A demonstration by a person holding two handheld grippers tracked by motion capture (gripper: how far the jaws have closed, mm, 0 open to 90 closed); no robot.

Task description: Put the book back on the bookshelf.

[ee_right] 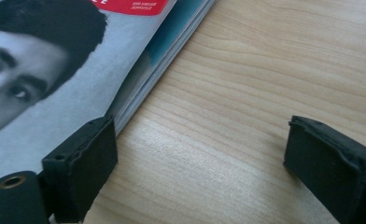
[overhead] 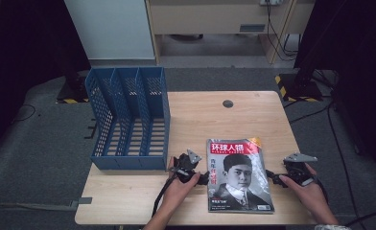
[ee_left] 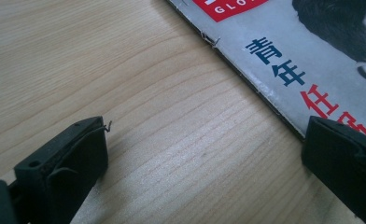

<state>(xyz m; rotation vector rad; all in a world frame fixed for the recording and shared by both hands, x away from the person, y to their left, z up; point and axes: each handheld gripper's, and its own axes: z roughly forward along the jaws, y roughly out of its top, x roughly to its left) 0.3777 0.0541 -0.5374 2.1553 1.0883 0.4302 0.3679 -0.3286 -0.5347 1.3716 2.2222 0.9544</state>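
Grey-covered, the magazine (overhead: pixel 239 175) lies flat on the worktop (overhead: pixel 128 201) between both hands, its long axis running away from the person, title at the far end. The left hand-held gripper (overhead: pixel 203 178) flanks its spine edge, the right hand-held gripper (overhead: pixel 271 175) its page edge; both gape wide, gripping nothing, about equally near.

Tongs (ee_left: pixel 202 154) wide open, straddling magazine (ee_left: pixel 312 51) edge on table (ee_left: pixel 102 60).
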